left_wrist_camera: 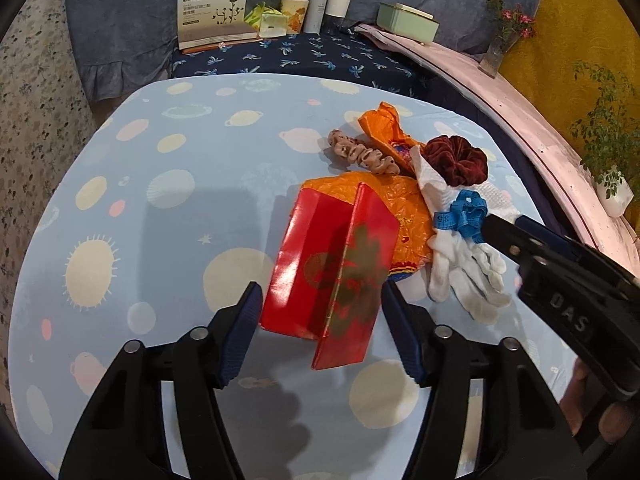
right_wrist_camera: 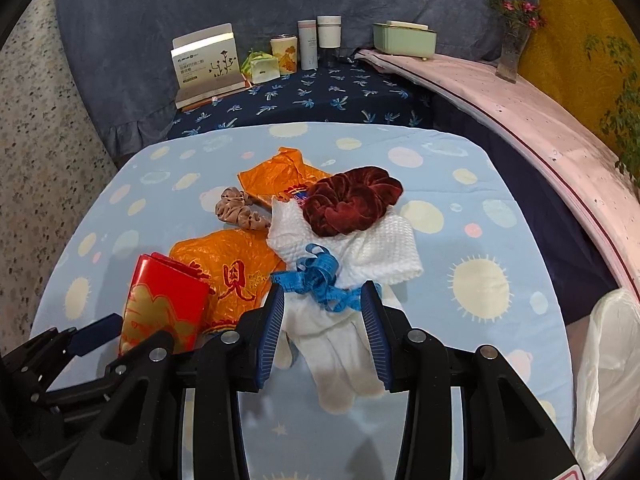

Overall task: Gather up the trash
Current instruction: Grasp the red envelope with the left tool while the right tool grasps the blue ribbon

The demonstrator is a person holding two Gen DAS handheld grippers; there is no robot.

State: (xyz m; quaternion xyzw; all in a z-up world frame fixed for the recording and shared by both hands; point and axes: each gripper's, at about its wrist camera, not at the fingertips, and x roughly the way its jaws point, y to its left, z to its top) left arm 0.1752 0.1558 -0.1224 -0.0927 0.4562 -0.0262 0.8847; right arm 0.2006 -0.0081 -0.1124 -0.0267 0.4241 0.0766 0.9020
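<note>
A red folded carton (left_wrist_camera: pixel 332 272) lies on the blue table, also in the right wrist view (right_wrist_camera: pixel 164 308). My left gripper (left_wrist_camera: pixel 318 296) is open, its jaws on either side of the carton's near end. An orange plastic bag (right_wrist_camera: pixel 232 268) lies behind the carton, and a second orange wrapper (right_wrist_camera: pixel 276 176) farther back. A white glove (right_wrist_camera: pixel 332 344) with a blue tape measure (right_wrist_camera: pixel 320 276) on it lies under my right gripper (right_wrist_camera: pixel 324 292), which is open around the glove. A dark red scrunchie (right_wrist_camera: pixel 348 200) sits on a white cloth (right_wrist_camera: pixel 384 248). A beige scrunchie (right_wrist_camera: pixel 240 210) lies beside them.
The table's blue spotted cover (left_wrist_camera: pixel 180 200) spreads to the left. Behind it a dark blue shelf holds a box (left_wrist_camera: pixel 212 12), cups (left_wrist_camera: pixel 328 8) and a green container (left_wrist_camera: pixel 408 22). A pink ledge (left_wrist_camera: pixel 520 120) with plants runs along the right. A white bag (right_wrist_camera: pixel 608 380) hangs at the table's right.
</note>
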